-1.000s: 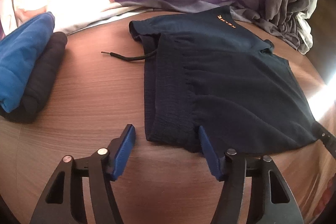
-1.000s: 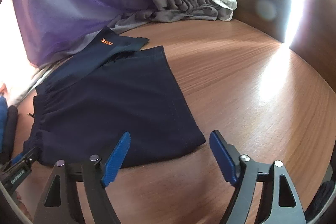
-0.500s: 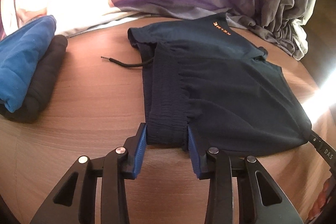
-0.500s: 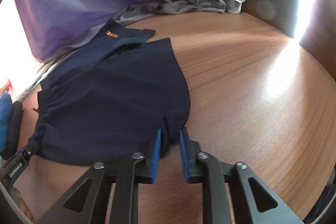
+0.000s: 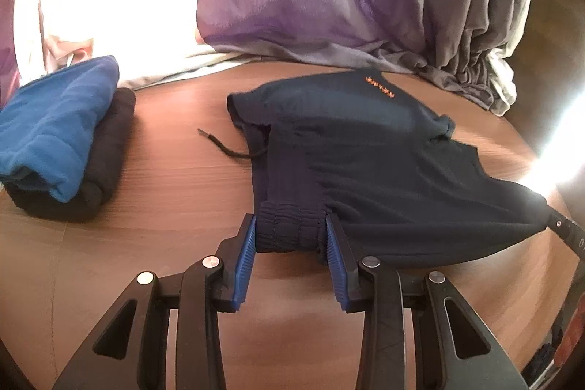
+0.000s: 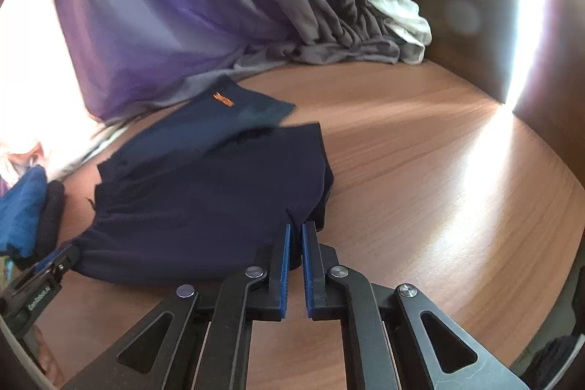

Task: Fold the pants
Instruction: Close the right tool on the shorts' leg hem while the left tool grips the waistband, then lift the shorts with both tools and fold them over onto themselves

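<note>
Left wrist view showed my left tongs [image 5: 290, 253] pinching the waistband of the soft, light pants [image 5: 384, 170] on the table [image 5: 164, 170], right tongs [image 6: 295, 265] pinching the hem corner.

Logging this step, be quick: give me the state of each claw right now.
Left claw: shut on the waistband of the navy pants.
Right claw: shut on the hem corner of the navy pants.
</note>
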